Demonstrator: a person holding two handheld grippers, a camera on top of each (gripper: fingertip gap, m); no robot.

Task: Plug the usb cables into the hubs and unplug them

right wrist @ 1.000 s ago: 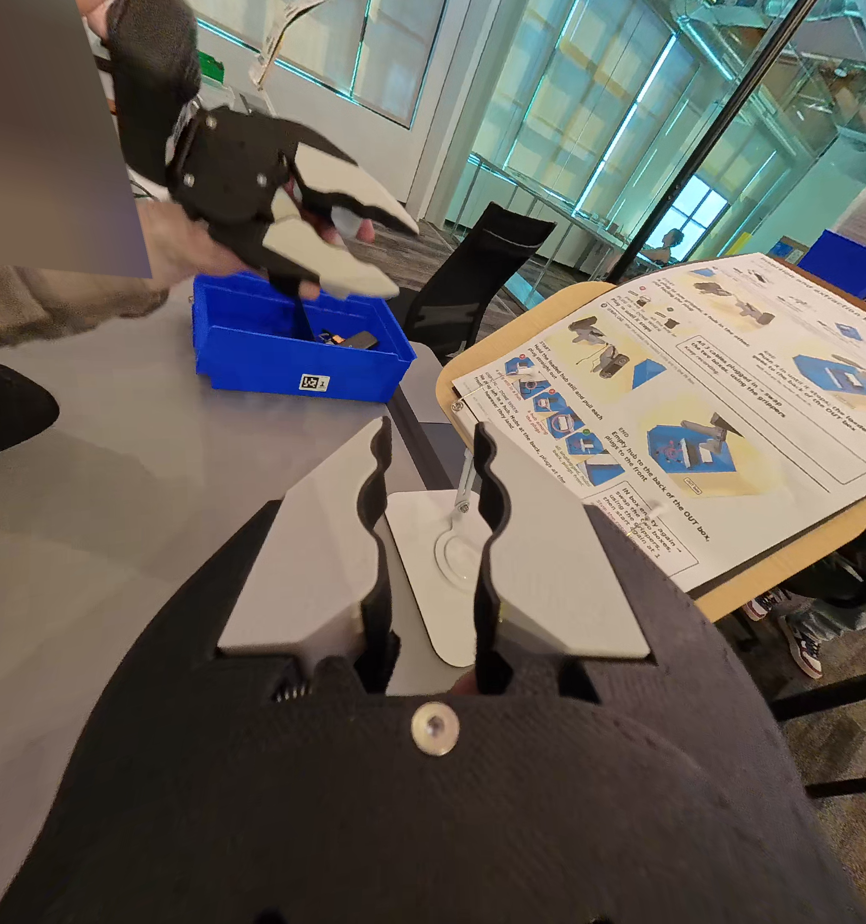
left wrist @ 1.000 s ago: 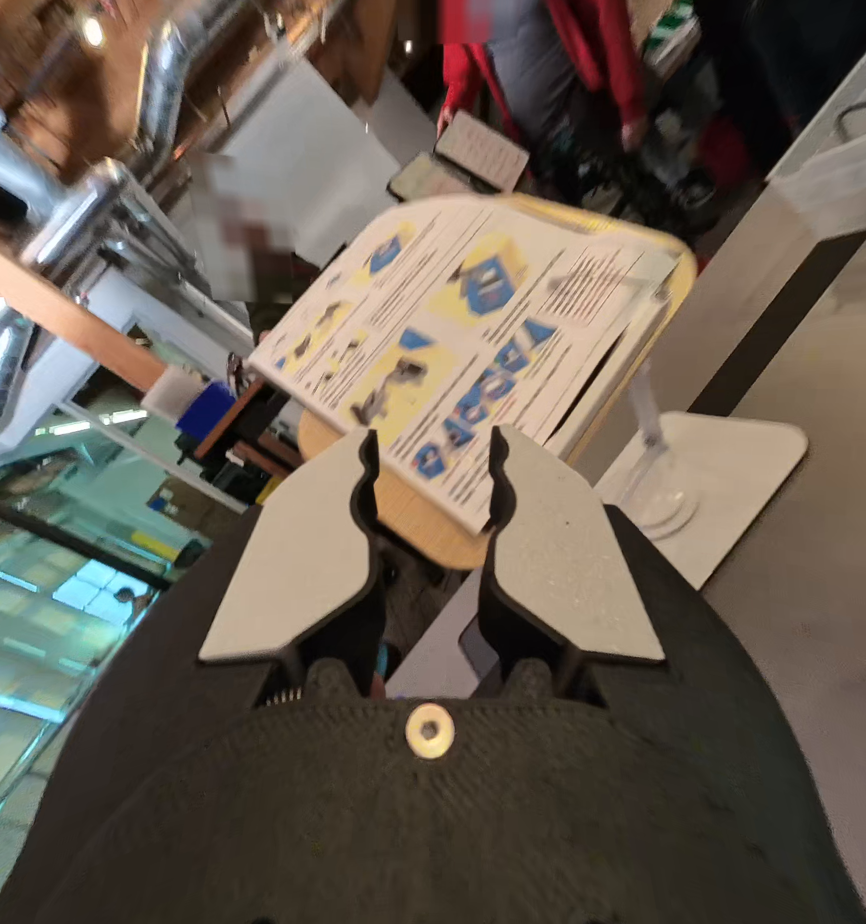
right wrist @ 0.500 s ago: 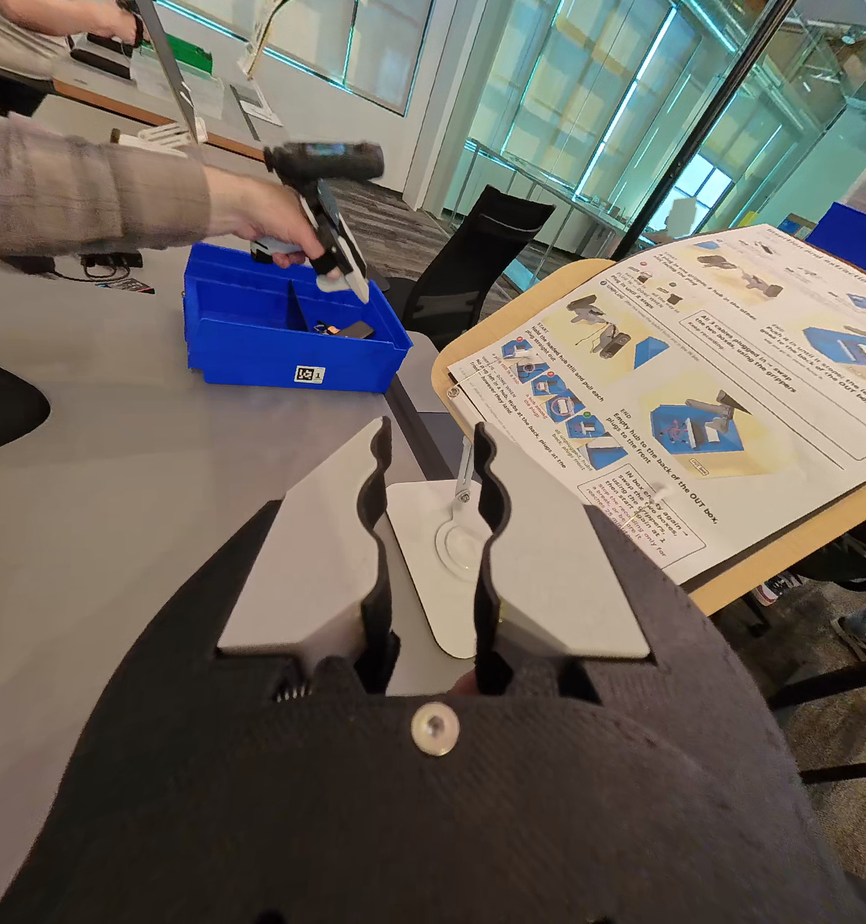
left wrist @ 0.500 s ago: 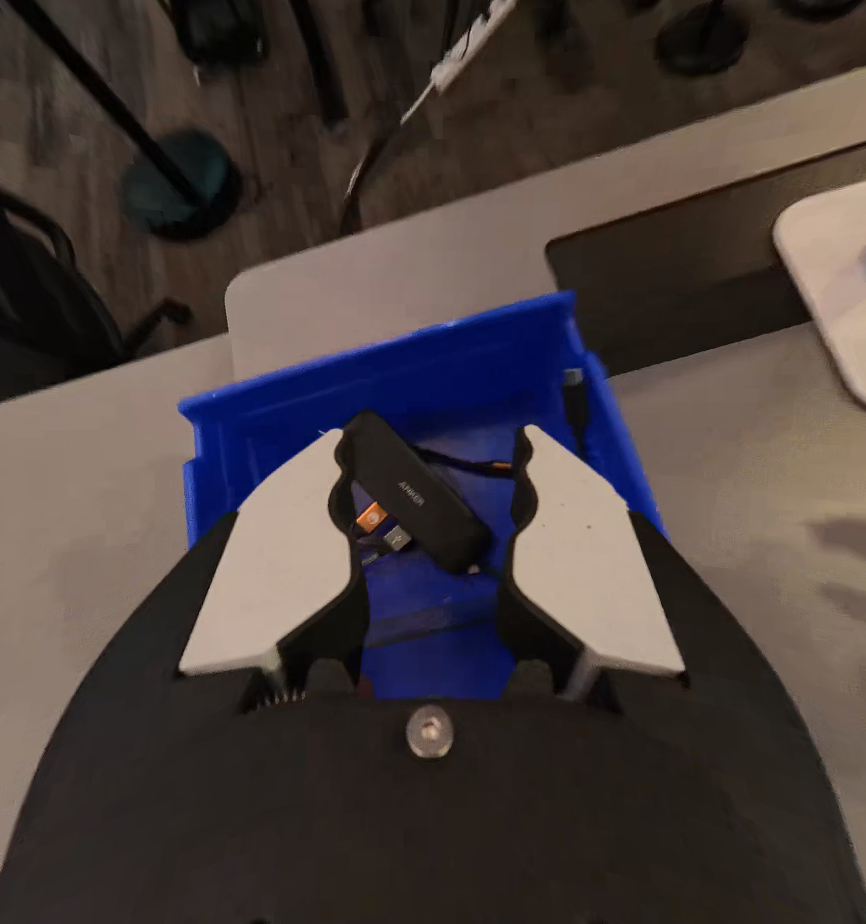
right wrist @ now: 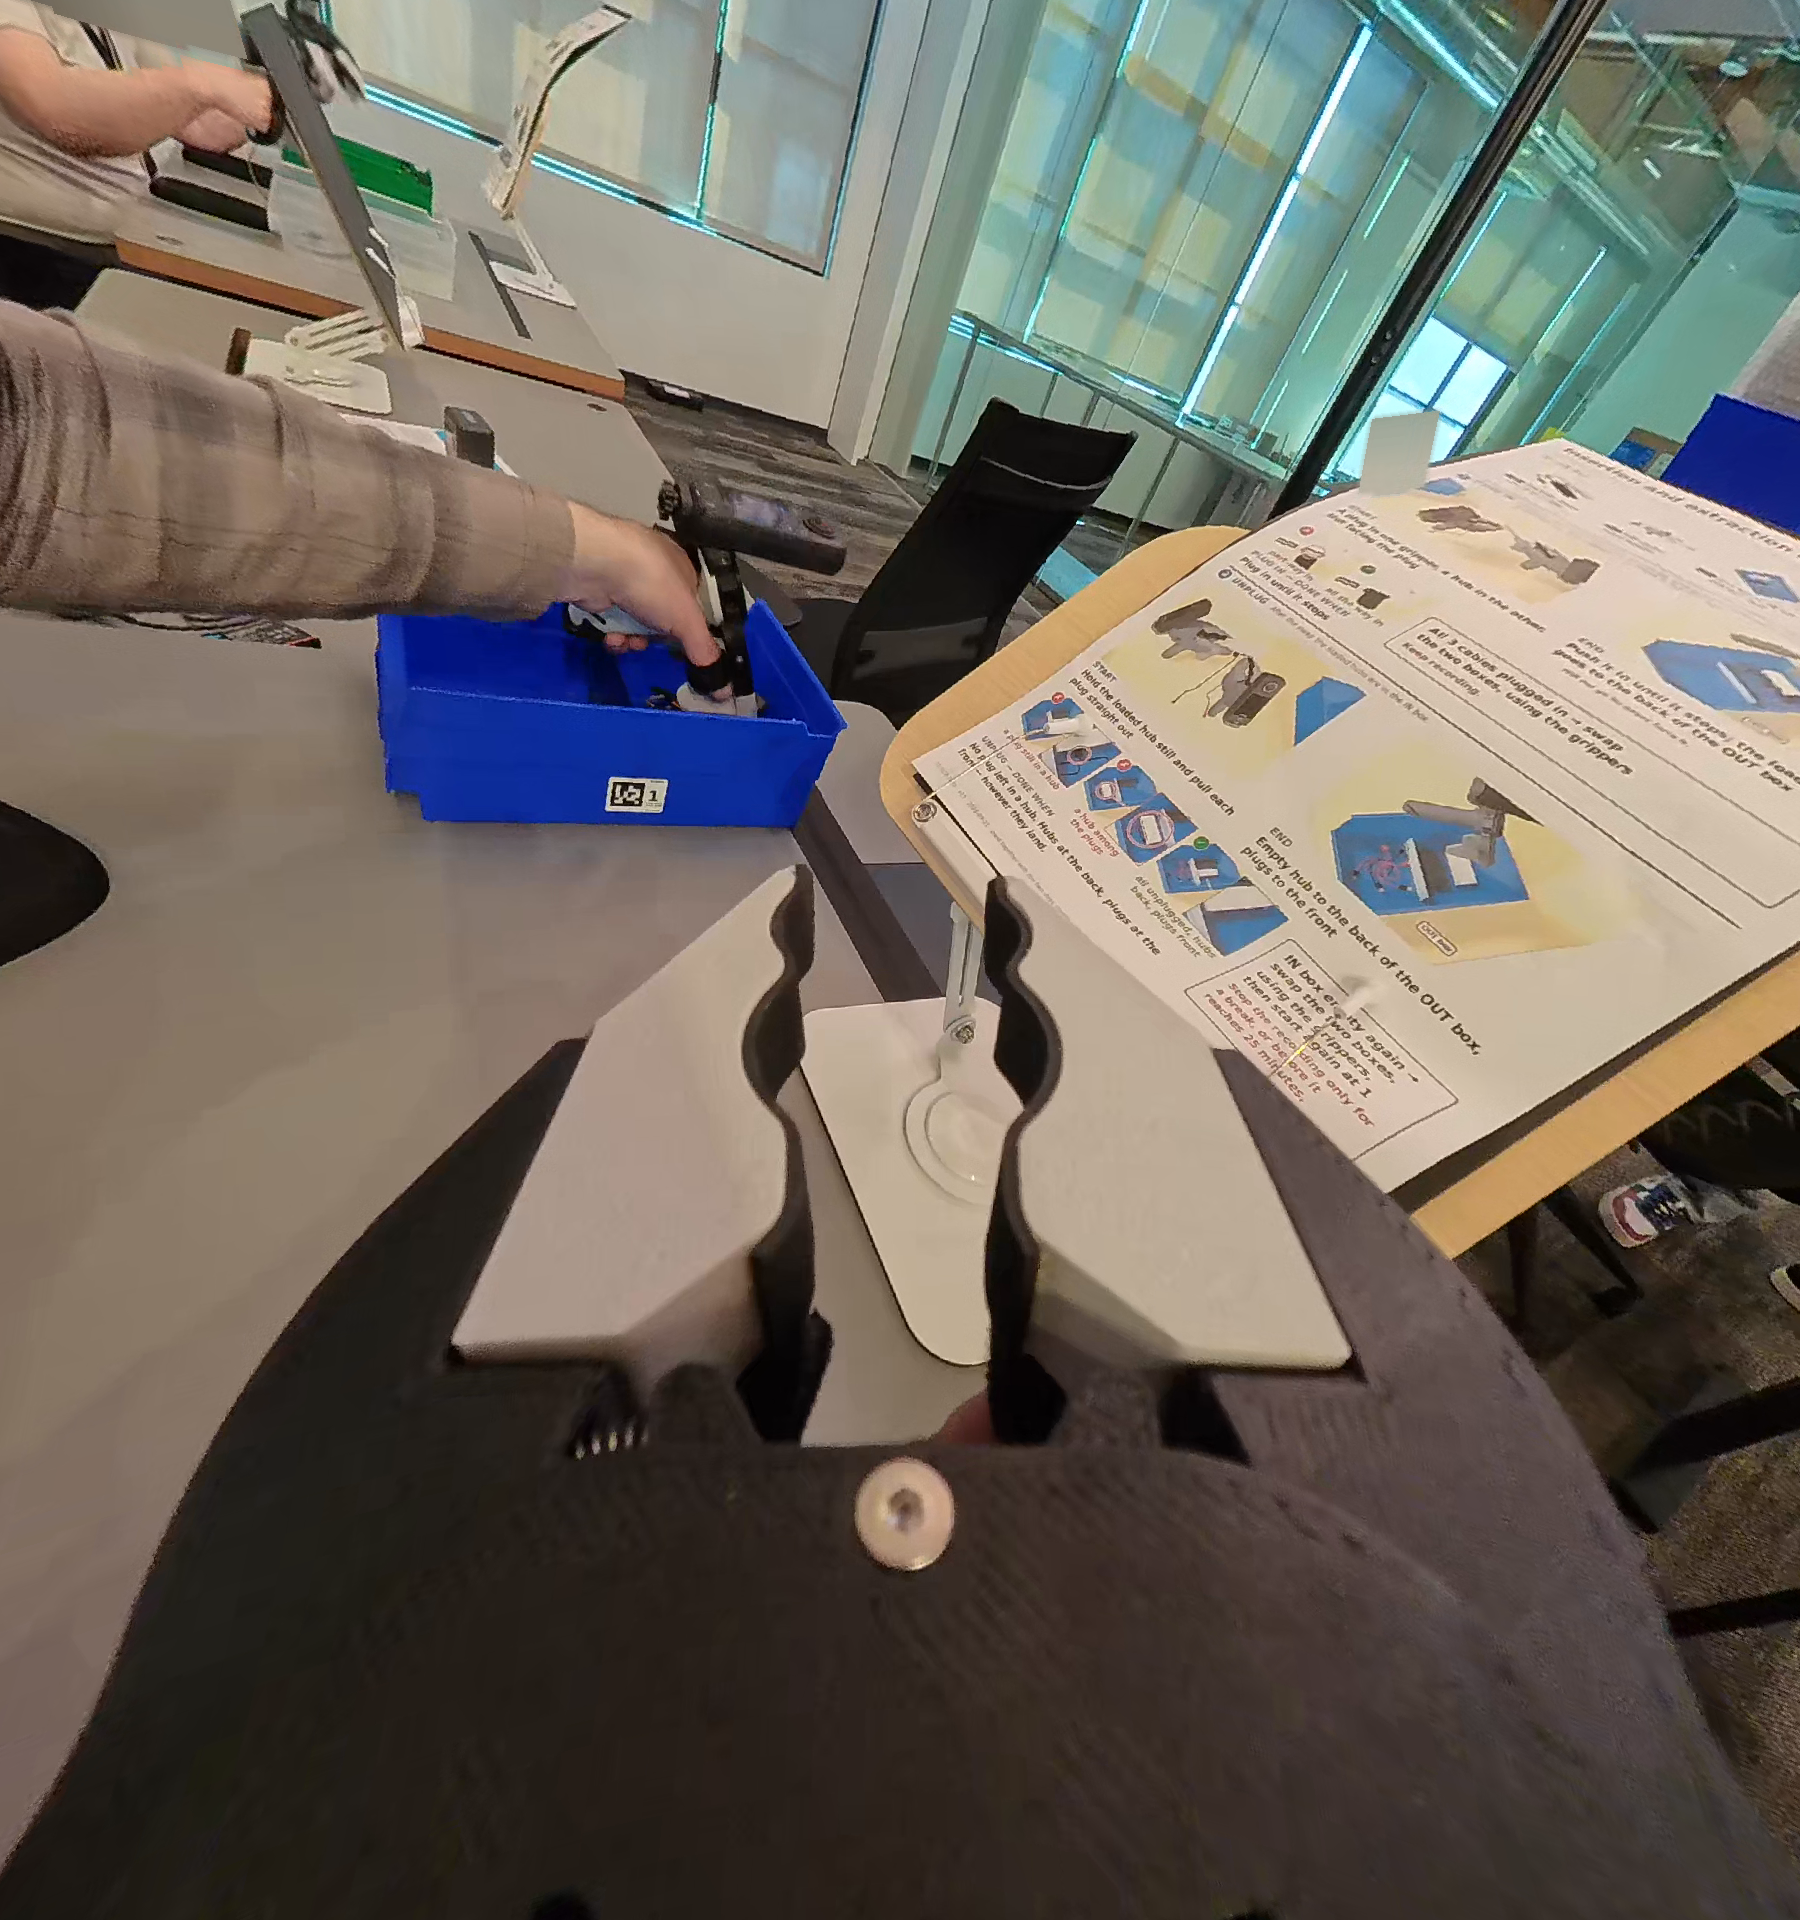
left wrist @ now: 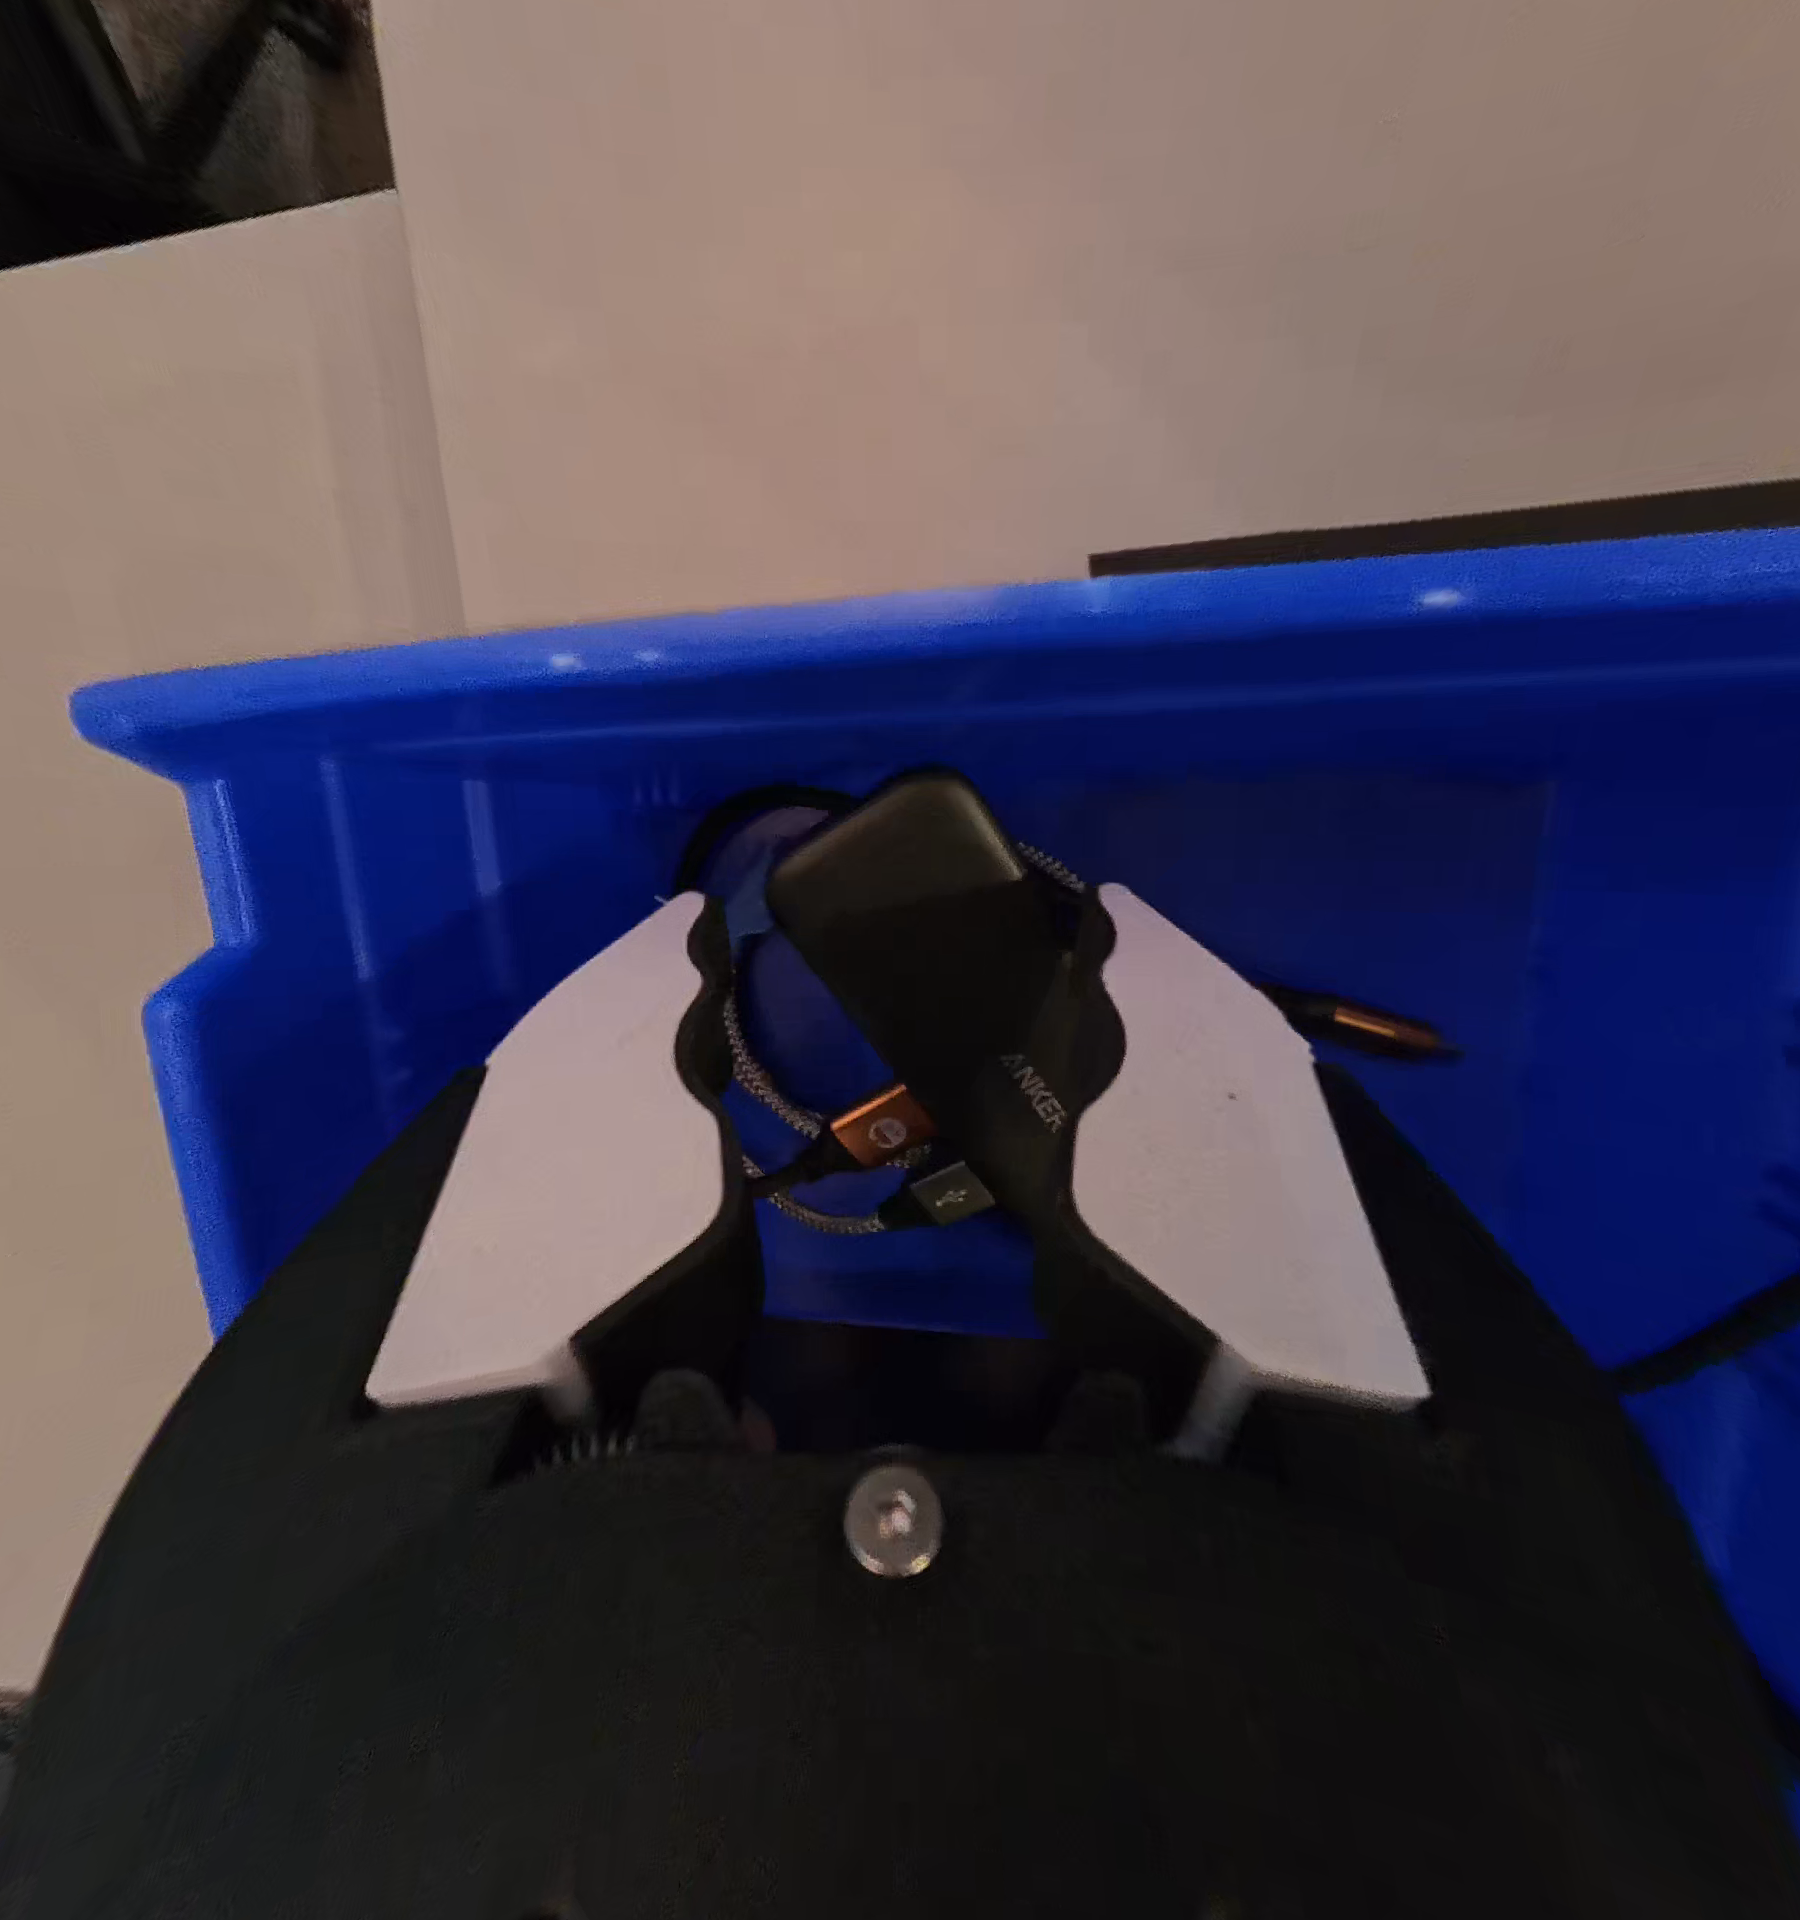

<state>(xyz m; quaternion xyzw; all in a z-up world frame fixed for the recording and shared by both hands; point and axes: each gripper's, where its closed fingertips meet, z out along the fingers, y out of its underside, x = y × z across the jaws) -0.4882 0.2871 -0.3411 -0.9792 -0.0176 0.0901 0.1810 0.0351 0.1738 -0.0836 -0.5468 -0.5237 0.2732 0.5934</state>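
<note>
A black USB hub [left wrist: 937,966] lies slanted inside a blue bin [left wrist: 979,686]. An orange plug [left wrist: 880,1124] and a grey plug [left wrist: 946,1195] on braided cables sit at its near end. My left gripper [left wrist: 901,914] is open, down in the bin, its fingers on either side of the hub. The right finger looks close to the hub's edge. My right gripper [right wrist: 896,894] is open and empty above the grey table [right wrist: 252,935]. The right wrist view shows the bin [right wrist: 584,727] far off, with the left gripper [right wrist: 714,665] and a hand in it.
A white stand base [right wrist: 906,1132] holds a slanted board with an instruction sheet [right wrist: 1395,790] to the right. Another plug tip [left wrist: 1379,1029] and a black cable [left wrist: 1727,1340] lie in the bin's right part. A black chair [right wrist: 969,551] stands beyond the table. Another person works at a far desk. The grippers' ends are close to 60 cm from one another. My right tips are about 60 cm from the orange plug [left wrist: 880,1124], my left tips only 4 cm.
My left gripper has swung from facing the instruction board down into the blue bin and now straddles the hub. The right gripper has hardly moved.
</note>
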